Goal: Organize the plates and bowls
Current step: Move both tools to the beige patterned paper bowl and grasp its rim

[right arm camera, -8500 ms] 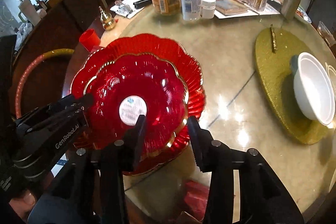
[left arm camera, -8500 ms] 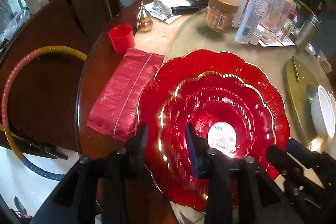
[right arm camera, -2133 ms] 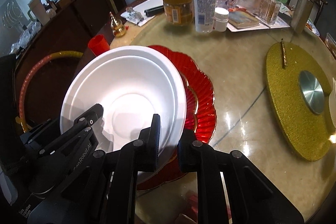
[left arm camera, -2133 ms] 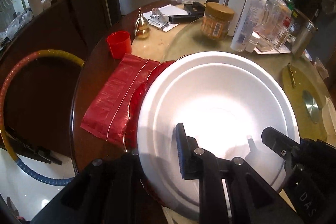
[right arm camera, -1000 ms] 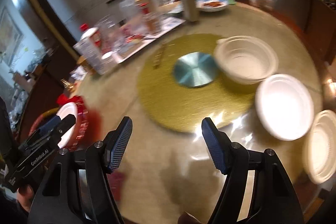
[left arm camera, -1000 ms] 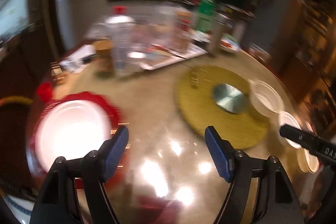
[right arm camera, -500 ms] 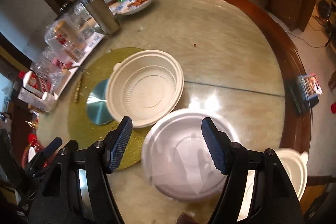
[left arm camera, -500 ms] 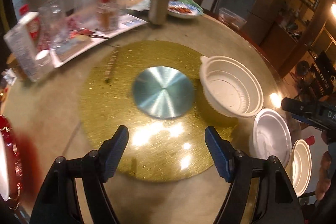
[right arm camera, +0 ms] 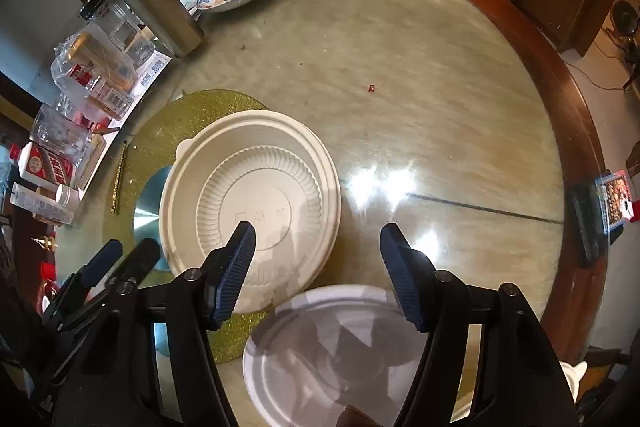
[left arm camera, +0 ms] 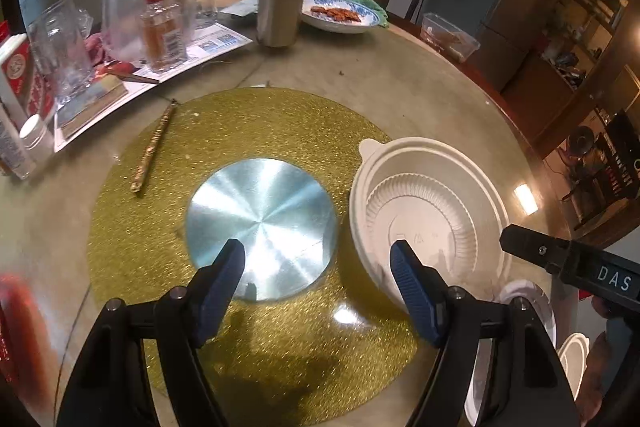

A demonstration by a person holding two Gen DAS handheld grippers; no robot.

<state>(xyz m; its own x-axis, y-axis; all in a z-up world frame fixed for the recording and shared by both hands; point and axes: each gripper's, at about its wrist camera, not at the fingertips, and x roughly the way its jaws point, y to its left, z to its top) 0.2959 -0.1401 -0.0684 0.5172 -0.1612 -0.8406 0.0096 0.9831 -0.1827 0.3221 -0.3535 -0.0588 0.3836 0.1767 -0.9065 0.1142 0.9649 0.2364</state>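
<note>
You have left the red plates and swung both empty tools to the bowls. Left hand-held gripper (left arm camera: 316, 277) stands open; right hand-held gripper (right arm camera: 316, 269) is closing on nothing. Ribbed bowl (right arm camera: 250, 201) sits on the gold mat (left arm camera: 256, 123), awaiting pickup.

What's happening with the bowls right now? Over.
Left hand-held gripper open, empty. Right hand-held gripper closing, nothing between its fingers. Ribbed bowl sits on gold mat, white plate beside it. Nothing blocking.
</note>
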